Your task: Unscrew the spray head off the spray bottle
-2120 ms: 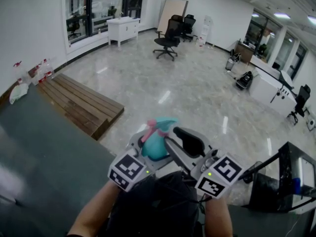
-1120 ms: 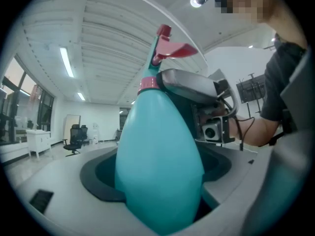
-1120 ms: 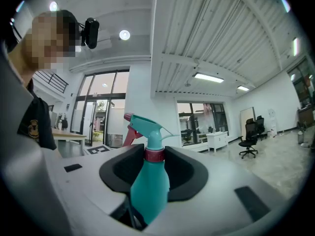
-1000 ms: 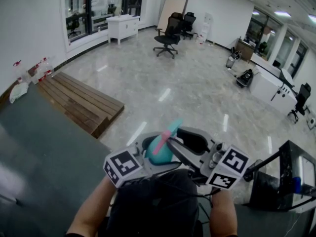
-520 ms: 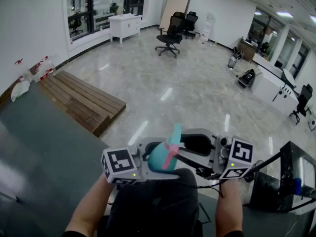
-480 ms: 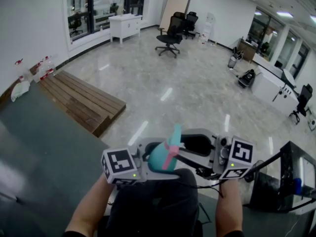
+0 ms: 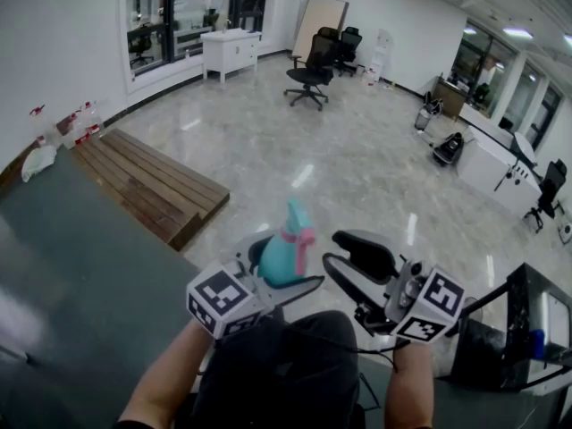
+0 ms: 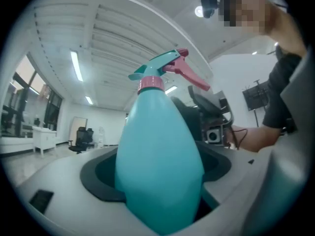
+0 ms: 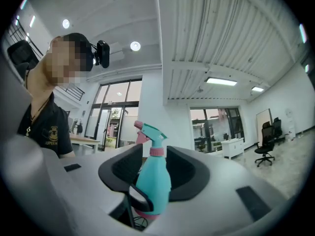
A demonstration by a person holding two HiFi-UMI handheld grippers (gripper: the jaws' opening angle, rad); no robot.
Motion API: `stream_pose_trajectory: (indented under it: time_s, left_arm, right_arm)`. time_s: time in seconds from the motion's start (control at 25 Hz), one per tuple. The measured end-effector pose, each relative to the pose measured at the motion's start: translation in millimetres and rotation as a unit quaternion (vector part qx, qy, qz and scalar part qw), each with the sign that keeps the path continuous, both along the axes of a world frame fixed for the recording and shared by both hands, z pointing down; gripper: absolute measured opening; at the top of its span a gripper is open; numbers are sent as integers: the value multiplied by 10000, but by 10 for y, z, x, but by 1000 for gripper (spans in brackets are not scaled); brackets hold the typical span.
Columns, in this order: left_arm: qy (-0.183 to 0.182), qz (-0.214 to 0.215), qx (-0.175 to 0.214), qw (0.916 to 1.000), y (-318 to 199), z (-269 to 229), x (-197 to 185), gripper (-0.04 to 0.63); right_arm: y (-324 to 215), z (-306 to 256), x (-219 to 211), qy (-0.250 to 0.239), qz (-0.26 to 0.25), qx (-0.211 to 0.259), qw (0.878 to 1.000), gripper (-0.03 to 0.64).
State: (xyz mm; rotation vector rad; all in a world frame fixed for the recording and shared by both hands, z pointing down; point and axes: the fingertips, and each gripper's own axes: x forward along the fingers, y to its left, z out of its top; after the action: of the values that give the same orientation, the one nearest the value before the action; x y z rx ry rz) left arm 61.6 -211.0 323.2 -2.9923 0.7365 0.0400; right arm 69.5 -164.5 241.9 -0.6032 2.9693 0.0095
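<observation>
Left gripper (image 7: 268,273): jaws clamped on the lower body of the teal spray bottle (image 8: 157,166), which is held roughly upright in the air before the person. Spray head (image 8: 165,69): teal, with pink trigger and collar, seated on the bottle's neck. Right gripper (image 7: 353,262): just beside the bottle and apart from it. Its jaws stand wide, have just been opening, and grip nothing. The bottle shows ahead through their gap.

Head view: high, tilted steeply down, spray bottle (image 7: 284,250) low centre, floor (image 7: 357,150) beyond; left gripper view: level, spray bottle (image 8: 157,166) very near; right gripper view: level, from opposite side, farther off; all three share spray bottle (image 9: 152,181).
</observation>
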Motion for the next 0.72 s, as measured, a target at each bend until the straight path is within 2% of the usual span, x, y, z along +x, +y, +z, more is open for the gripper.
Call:
stream_pose_trajectory:
  time_s: [0.12, 0.28, 0.48, 0.72]
  left_arm:
    - [-112, -646, -39, 9978, -163, 36, -61, 428]
    - [-309, -1120, -133, 9931, -249, 146, -103, 428]
    - [-326, -1365, -114, 9900, -296, 163, -90, 429]
    - [-191, -1441, -140, 9893, -283, 156, -122, 430]
  right_arm:
    - [89, -86, -37, -2, 239, 90, 9997, 109]
    - [283, -96, -335, 122, 253, -12, 9996, 78]
    - [243, 10, -557, 728, 716, 43, 9948, 78]
    - [139, 96, -530, 936, 1172, -61, 9887, 78]
